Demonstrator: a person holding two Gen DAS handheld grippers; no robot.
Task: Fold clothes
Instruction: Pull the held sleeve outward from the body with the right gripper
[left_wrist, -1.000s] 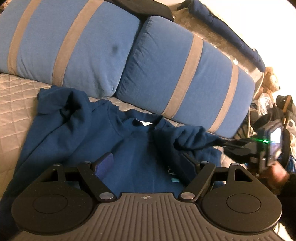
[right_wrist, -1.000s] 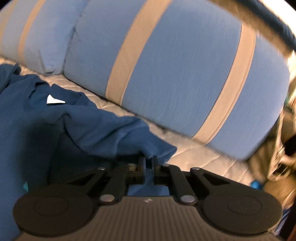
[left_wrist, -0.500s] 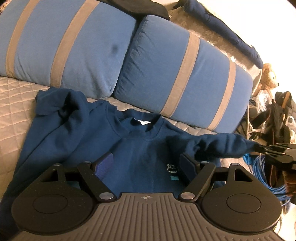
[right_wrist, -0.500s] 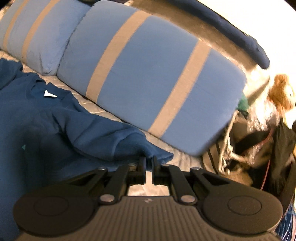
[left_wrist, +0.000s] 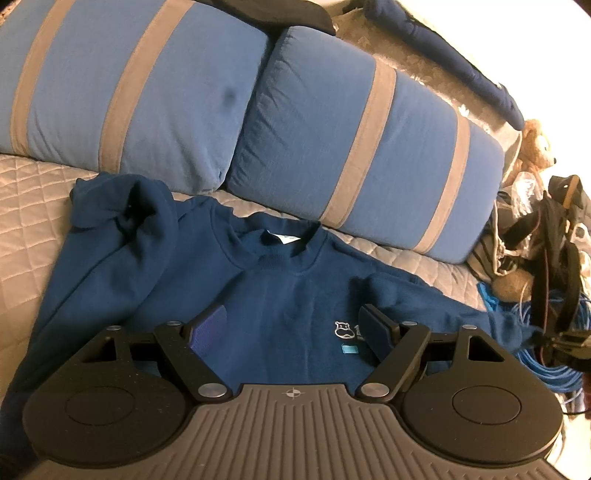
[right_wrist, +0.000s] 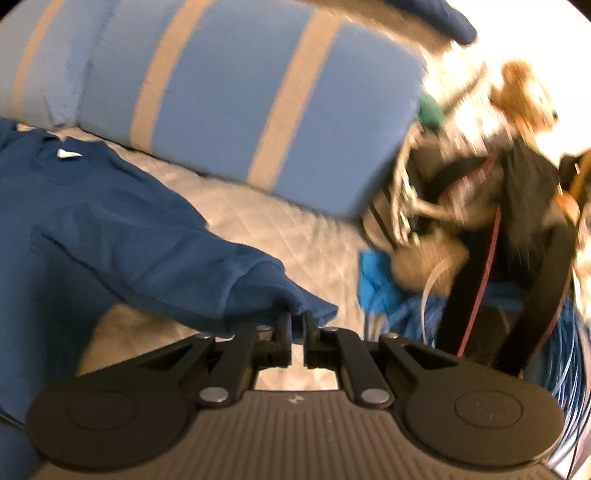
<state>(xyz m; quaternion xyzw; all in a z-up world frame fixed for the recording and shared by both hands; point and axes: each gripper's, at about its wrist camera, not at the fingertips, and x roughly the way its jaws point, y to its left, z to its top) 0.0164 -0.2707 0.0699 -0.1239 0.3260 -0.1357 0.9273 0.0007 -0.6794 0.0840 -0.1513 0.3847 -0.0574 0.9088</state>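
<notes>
A navy sweatshirt (left_wrist: 280, 295) lies face up on a quilted beige bed cover (left_wrist: 26, 206), collar toward the pillows, a small white logo on its chest. Its left sleeve is bunched near the pillows (left_wrist: 122, 206). My left gripper (left_wrist: 291, 332) is open and empty, hovering over the chest. My right gripper (right_wrist: 297, 317) is shut on the cuff of the right sleeve (right_wrist: 207, 266) and holds it stretched out to the right, past the bed's edge. In the left wrist view that sleeve (left_wrist: 443, 306) runs right to the right gripper (left_wrist: 561, 339).
Two blue pillows with tan stripes (left_wrist: 351, 147) lean along the back of the bed. Right of the bed is clutter: blue cable coils (left_wrist: 546, 365), black straps and bags (right_wrist: 524, 229), a teddy bear (left_wrist: 535, 144). A dark garment (left_wrist: 443, 48) lies behind the pillows.
My right gripper has pulled the sleeve cuff out to the right, unfolding the sleeve from over the chest and straightening it. The left gripper has stayed open over the chest.
</notes>
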